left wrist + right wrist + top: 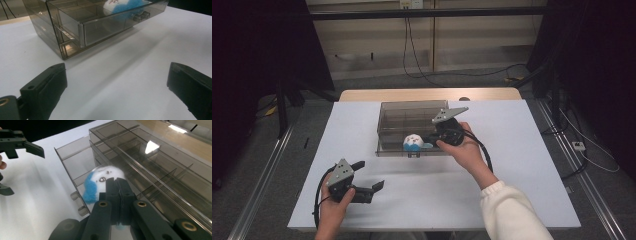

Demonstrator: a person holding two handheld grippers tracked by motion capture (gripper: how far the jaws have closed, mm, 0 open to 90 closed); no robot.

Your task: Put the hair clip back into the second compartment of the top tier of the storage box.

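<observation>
A smoky clear drawer box [412, 112] stands mid-table with its drawer [71, 162] pulled out. A white and blue plush toy [413, 142] sits at the drawer's front, over its compartments. My right gripper [430, 139] reaches in from the right, and its jaws are pressed together on the toy's fluff [100, 177]; the jaw tips [116, 181] meet right behind it. My left gripper [371, 175] lies low at the table's front left, open, with nothing between its pads [53, 80]. Through the box wall, the toy [125, 5] also appears in the left gripper view.
The white table top [522, 165] spreads wide around the box. The drawer's two round knobs [141, 16] face the front. Cables trail from both grippers. Beyond the table's far edge [427, 94] are floor, cords and dark stands.
</observation>
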